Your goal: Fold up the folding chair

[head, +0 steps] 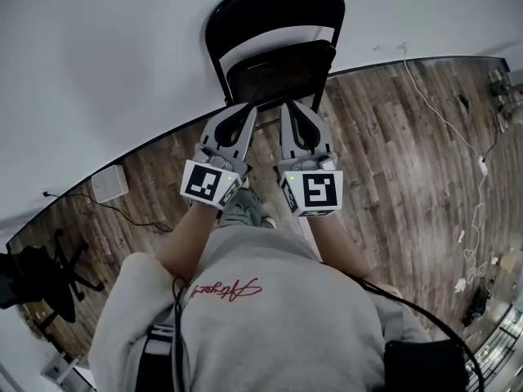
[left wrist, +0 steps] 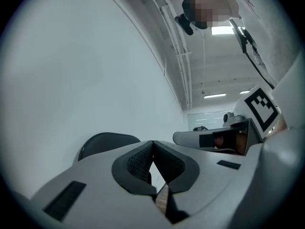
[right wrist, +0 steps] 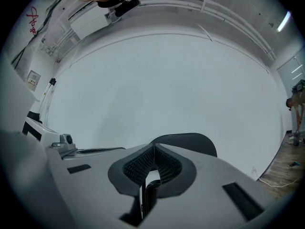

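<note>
A black folding chair point(head: 278, 23) stands unfolded against the white wall, its seat point(head: 282, 72) facing me. Both grippers are held side by side in front of the seat's front edge. My left gripper point(head: 245, 107) is shut, its pads meeting with nothing between them. My right gripper point(head: 288, 104) is shut too and holds nothing. In the left gripper view the closed tips point(left wrist: 152, 142) sit before the chair's backrest point(left wrist: 107, 140), with the right gripper point(left wrist: 205, 137) alongside. In the right gripper view the shut tips point(right wrist: 154, 147) lie below the backrest point(right wrist: 190, 140).
The floor is dark wood planks point(head: 384, 162). A small white box point(head: 109, 184) with a cable sits by the wall at left. A black office chair point(head: 41, 276) stands at the far left. White cables point(head: 445, 113) trail across the floor at right.
</note>
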